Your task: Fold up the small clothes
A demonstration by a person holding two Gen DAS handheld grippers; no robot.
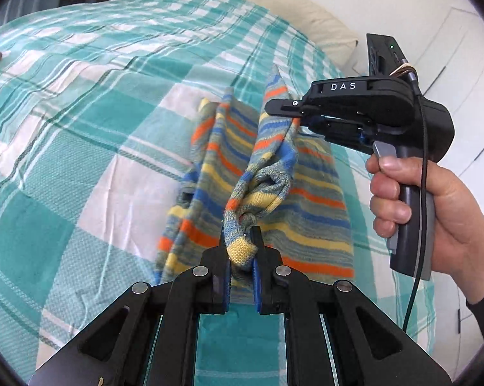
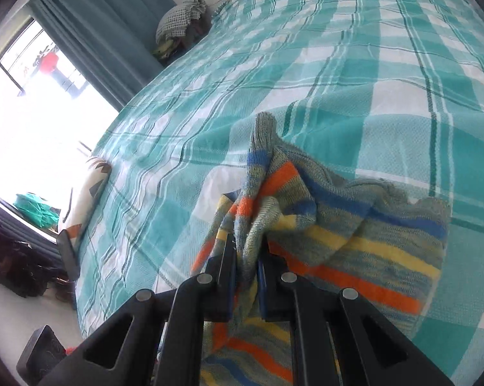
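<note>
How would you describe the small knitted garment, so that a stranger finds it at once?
Look at the bed with the teal and white checked cover. Near its middle lies the striped knitted garment, pinched by both grippers. Only it has orange, blue and yellow stripes.

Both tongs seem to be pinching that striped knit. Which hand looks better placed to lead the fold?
Probably the right tongs: they hold a raised edge of the striped knit, free to swing over. The left tongs pinch a bunched corner.
</note>
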